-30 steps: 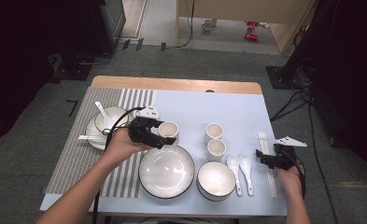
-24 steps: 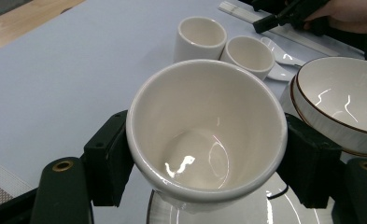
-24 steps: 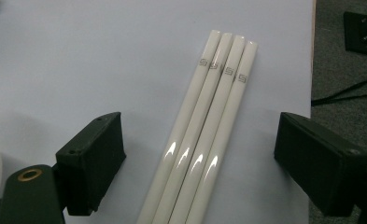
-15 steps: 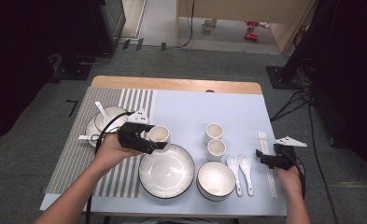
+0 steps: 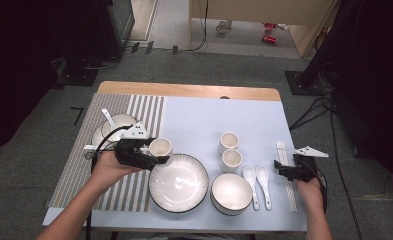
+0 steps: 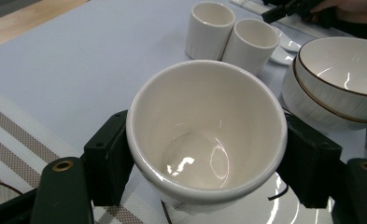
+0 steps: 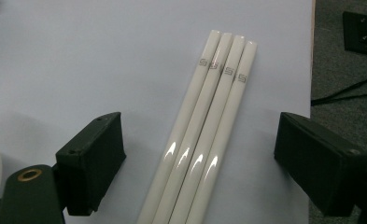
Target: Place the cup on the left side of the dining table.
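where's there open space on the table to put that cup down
The cup sits in the left gripper. Widest free patch: the blue mat behind the two cups, up to the wooden edge. The striped mat near the left forearm is free too. Crowded: the front row, from plate and bowl to spoons and chopsticks.

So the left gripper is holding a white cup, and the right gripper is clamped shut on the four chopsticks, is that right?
Not quite. The left gripper does hold the white cup, but the right gripper is open: in the right gripper view its jaws stand wide apart on either side of the four chopsticks, touching none of them, and the chopsticks lie flat on the table.
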### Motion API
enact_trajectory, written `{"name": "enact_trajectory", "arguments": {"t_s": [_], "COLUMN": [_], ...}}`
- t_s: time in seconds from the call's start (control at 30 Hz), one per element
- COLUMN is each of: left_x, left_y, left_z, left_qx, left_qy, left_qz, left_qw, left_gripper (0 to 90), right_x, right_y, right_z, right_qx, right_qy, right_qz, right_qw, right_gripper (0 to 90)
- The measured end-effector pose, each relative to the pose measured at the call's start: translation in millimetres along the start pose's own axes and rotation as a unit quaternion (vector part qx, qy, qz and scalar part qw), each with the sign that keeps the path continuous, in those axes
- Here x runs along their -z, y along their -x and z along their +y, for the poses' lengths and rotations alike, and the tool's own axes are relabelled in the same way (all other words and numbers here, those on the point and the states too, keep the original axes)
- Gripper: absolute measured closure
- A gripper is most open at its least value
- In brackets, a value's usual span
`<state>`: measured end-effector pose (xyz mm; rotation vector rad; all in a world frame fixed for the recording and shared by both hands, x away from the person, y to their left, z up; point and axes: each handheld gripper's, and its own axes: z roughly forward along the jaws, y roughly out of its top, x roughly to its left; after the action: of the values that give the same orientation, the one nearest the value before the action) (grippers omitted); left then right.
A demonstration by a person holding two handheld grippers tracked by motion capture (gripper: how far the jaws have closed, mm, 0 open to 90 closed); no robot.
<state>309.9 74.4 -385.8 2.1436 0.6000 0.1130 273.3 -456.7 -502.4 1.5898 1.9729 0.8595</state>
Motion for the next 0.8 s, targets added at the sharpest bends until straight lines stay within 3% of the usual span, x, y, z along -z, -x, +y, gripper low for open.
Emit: {"name": "enact_trajectory", "arguments": {"t_s": [0.43,0.8], "left_x": [11.4,20.3], "left_y": [1.9,2.7], "left_z": [-18.3,-30.2], "left_qx": [0.023,0.027], "left_qy": [0.008,0.010], "left_qz": [-0.002,0.004], "left_qw": [0.9997,0.9996], "left_gripper": [27.7,27.7], "right_x": [0.1,0.1], "right_y": [-0.3,-0.4], "right_z": [0.0,0.0], "right_qx": [-0.001,-0.001], "right_qy": [0.000,0.000], "right_qz": [-0.001,-0.001], "right_qw": [1.0000,1.0000], "right_gripper": [15.6,15.6]}}
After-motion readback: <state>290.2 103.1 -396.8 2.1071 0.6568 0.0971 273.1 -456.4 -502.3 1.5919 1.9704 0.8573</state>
